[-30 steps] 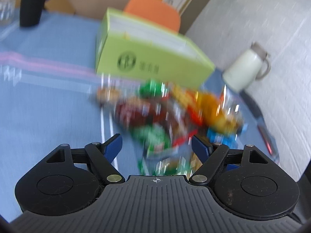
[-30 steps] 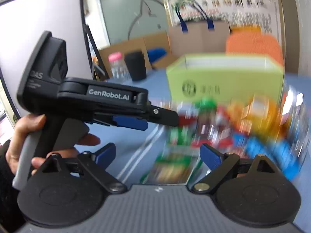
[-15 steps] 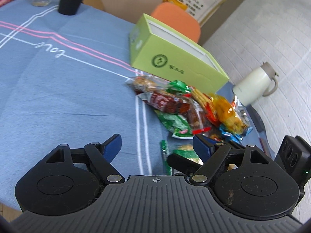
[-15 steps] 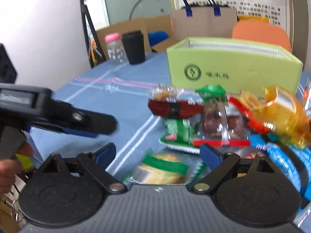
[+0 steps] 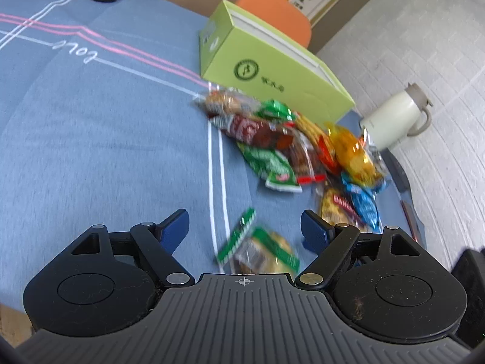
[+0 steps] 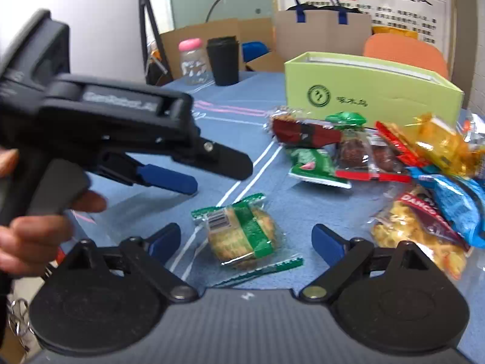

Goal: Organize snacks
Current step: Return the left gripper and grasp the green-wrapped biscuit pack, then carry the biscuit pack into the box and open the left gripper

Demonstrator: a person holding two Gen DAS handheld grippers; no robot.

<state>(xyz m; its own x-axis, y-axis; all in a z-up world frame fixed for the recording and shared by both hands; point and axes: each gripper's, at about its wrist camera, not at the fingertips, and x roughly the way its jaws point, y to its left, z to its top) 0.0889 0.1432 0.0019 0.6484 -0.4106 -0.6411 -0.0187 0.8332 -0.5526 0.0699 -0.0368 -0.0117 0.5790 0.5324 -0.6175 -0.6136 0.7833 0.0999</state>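
Note:
A pile of wrapped snacks (image 5: 303,148) lies on the blue tablecloth in front of an open lime-green box (image 5: 272,69). The pile (image 6: 379,157) and the box (image 6: 372,94) also show in the right wrist view. A green-banded pastry packet (image 6: 242,236) lies apart, nearest me; it shows blurred in the left wrist view (image 5: 260,251). My left gripper (image 5: 245,227) is open and empty just above this packet. My right gripper (image 6: 245,242) is open and empty, with the packet between its fingers' line. The left gripper body (image 6: 121,127) shows at the left of the right wrist view.
A white kettle (image 5: 394,115) stands right of the box. A black cup (image 6: 222,60) and a pink-lidded jar (image 6: 192,60) stand at the table's far side. An orange chair (image 6: 406,54) and a paper bag (image 6: 324,33) are behind the table.
Both grippers have swung and settled over the table. The left gripper has moved in closer to the lone pastry packet, and shows again at the left of the right wrist view.

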